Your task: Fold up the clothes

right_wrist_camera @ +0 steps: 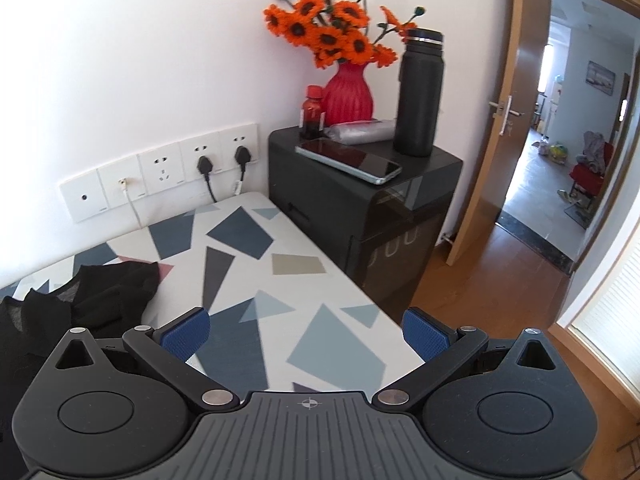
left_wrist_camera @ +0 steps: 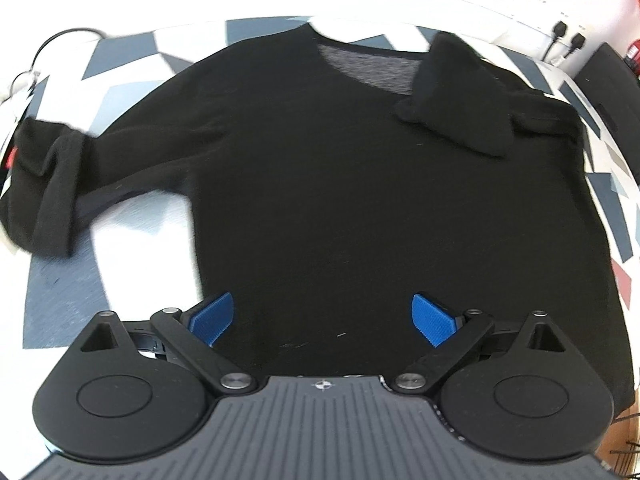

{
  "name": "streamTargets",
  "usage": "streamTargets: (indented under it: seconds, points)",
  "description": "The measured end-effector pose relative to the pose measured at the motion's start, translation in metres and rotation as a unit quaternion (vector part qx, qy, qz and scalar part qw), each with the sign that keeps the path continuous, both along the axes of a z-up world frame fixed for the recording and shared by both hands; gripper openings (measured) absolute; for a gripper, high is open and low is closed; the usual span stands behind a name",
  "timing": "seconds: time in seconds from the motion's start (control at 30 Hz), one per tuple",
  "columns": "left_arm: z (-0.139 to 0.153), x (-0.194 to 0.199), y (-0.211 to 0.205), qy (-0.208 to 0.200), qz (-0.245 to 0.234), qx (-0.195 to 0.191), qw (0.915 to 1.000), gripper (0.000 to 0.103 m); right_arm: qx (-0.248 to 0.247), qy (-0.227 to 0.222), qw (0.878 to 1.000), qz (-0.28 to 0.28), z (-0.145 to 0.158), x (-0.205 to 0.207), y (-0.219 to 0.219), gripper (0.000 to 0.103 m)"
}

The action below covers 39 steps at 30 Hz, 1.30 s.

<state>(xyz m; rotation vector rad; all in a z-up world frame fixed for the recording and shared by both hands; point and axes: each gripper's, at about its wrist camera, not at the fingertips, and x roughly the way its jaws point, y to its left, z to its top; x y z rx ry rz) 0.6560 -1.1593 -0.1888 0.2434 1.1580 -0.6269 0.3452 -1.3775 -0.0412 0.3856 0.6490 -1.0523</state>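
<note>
From my left gripper (left_wrist_camera: 323, 316) I look down on the black sweater (left_wrist_camera: 320, 184), spread flat on the patterned bench (left_wrist_camera: 60, 280) with its right sleeve (left_wrist_camera: 456, 100) folded in over the chest and the left sleeve (left_wrist_camera: 52, 184) bunched out to the side; the blue pads are spread wide, holding nothing. My right gripper (right_wrist_camera: 306, 334) is likewise released and empty above bare bench, with the sweater's edge at lower left and a black cabinet (right_wrist_camera: 384, 216) beyond.

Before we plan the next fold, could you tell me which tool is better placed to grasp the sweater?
Left: the open left tool sits over the black knit sweater; the right faces away.
</note>
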Motion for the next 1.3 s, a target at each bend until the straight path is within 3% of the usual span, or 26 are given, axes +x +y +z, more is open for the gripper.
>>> streamTargets:
  seconds: [0.53, 0.93, 1.3]
  points:
    - [0.002, 0.035, 0.048, 0.004, 0.063, -0.004, 0.998, 0.099, 0.015, 0.014, 0.997, 0.073, -0.012, 0.101, 0.033, 0.102]
    - [0.01, 0.052, 0.053, -0.018, 0.064, -0.019, 0.9976, 0.1, 0.029, 0.029, 0.99, 0.132, -0.026, 0.175, 0.07, 0.102]
    - [0.002, 0.064, 0.061, -0.006, 0.065, -0.013, 0.9978, 0.1, 0.032, 0.028, 0.988, 0.148, -0.03, 0.201, 0.09, 0.102]
